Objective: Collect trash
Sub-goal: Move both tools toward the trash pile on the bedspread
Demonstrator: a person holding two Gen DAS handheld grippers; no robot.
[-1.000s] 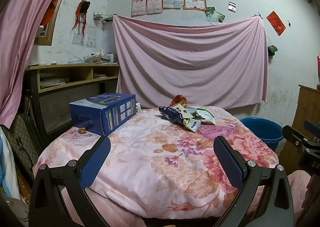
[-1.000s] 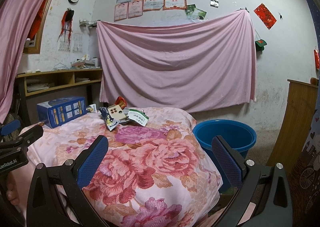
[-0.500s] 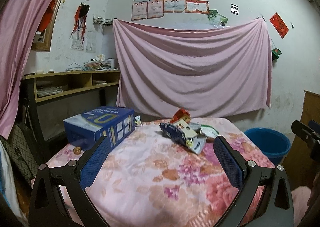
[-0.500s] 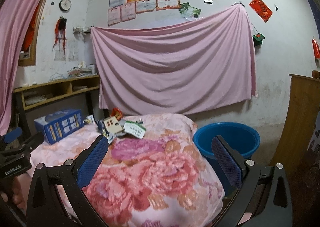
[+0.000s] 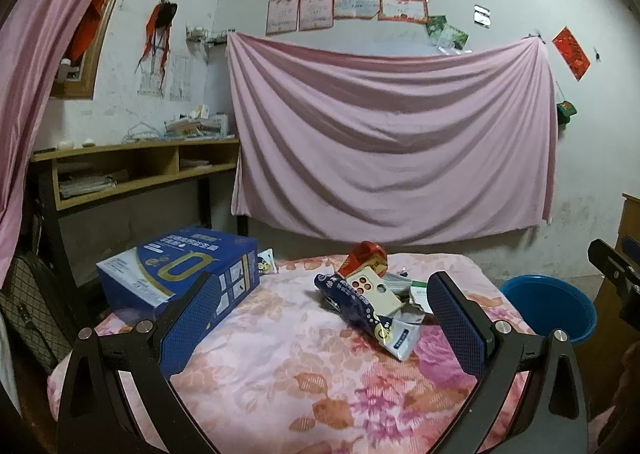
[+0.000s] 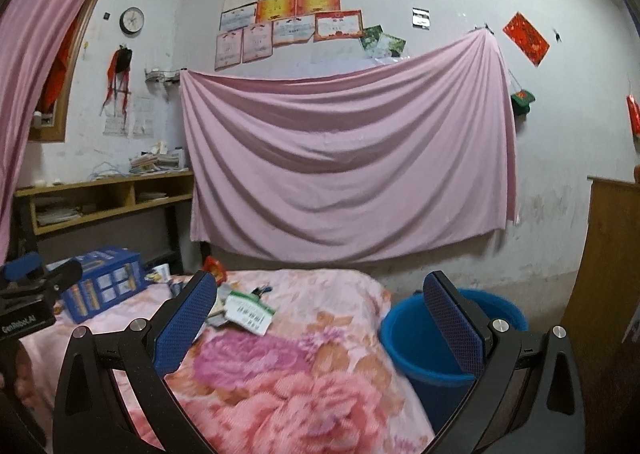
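A: How far along is the trash collecting?

B: Barely begun, I'd judge. The trash pile (image 5: pixel 370 304) lies in a heap on the flowered bed (image 5: pixel 280 366): a dark blue wrapper, a red packet behind it, a cream card with holes, and a white-and-green packet (image 6: pixel 250 312) at the pile's right edge.

A: Anything in the blue bucket (image 6: pixel 416 342) yet?

B: Only part of its inside shows and I see nothing there, but I can't say for sure. It stands on the floor just beside the bed's right side.

A: And the hand-held grippers?

B: The left hand-held gripper (image 5: pixel 320 324) is spread wide and empty, low over the bed with the pile just ahead between its fingers. The right hand-held gripper (image 6: pixel 320 328) is also released and holding nothing, aimed across the bed's corner, with the bucket behind its right finger.

A: The blue box (image 5: pixel 180 274)?

B: Sits at the left, apart from the pile. Whether it counts as trash I can't tell.

A: So what's left?

B: Everything, seemingly: each piece needs gripping and carrying to the bucket.
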